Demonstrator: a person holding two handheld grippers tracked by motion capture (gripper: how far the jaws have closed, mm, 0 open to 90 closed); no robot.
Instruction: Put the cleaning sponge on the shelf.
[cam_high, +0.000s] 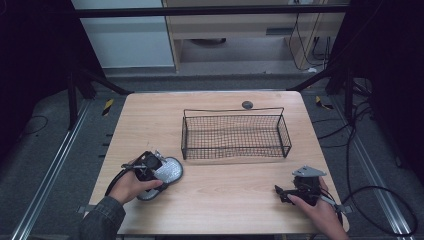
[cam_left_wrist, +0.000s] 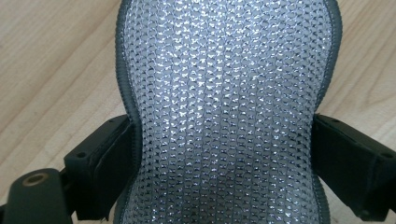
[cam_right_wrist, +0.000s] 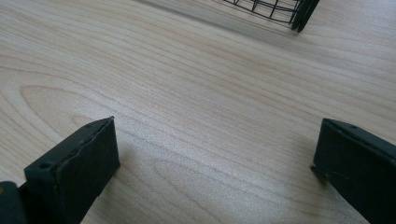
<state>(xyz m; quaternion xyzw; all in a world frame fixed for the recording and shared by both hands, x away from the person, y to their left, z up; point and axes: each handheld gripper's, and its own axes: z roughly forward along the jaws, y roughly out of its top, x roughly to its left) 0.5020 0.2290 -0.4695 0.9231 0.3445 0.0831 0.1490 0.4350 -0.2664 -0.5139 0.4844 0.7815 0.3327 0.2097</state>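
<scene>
On a pale wooden worktop (cam_high: 215, 185), at the near left, we see the person's left hand (cam_high: 131, 186) holding the left claw (cam_high: 159, 172). Its two black jaws press against the narrowed waist of a silvery mesh pad (cam_left_wrist: 224, 112) with a grey stitched edge, which lies flat on the wood. Toward the middle and farther back stands a black wire basket (cam_high: 235, 134). At the near right, the right hand (cam_high: 320, 212) holds the right claw (cam_right_wrist: 215, 158) low over bare wood, its jaws spread wide with nothing between them.
</scene>
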